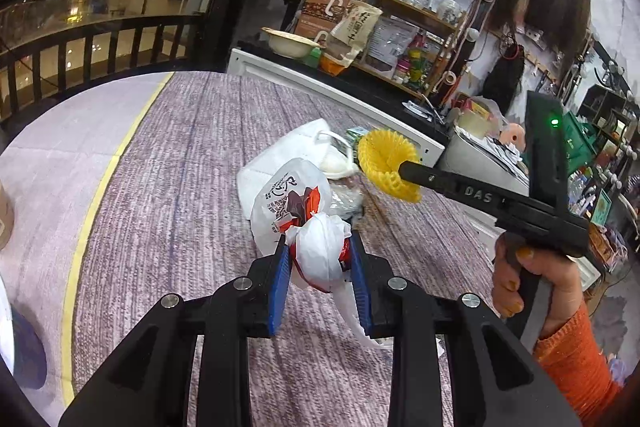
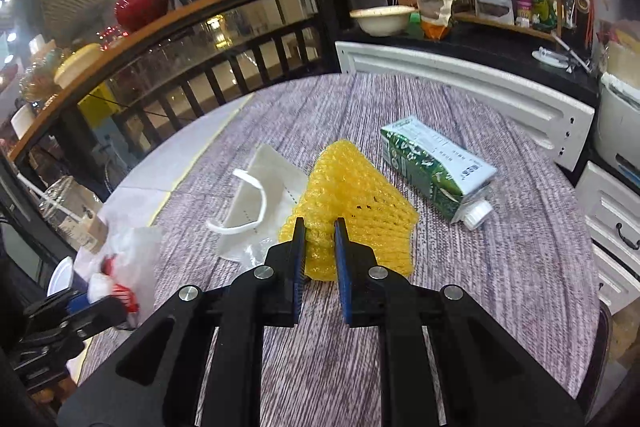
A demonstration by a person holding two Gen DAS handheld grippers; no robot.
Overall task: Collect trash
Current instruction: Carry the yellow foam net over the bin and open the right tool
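My left gripper (image 1: 318, 247) is shut on a white plastic bag (image 1: 320, 251) with red and black print, holding its bunched rim over the round table; the bag also shows in the right wrist view (image 2: 132, 255). My right gripper (image 2: 320, 227) is shut on a yellow foam net sleeve (image 2: 352, 199), lifted above the table; in the left wrist view the sleeve (image 1: 386, 161) hangs just right of the bag. A white face mask (image 2: 260, 203) and a green-and-white milk carton (image 2: 432, 167) lie on the table beyond.
The round table (image 2: 500, 287) has a purple-grey woven cloth. A white cabinet (image 2: 480, 83) and cluttered shelves stand behind it, with a cream bowl (image 2: 382, 19). A dark railing (image 2: 200, 83) runs at the left.
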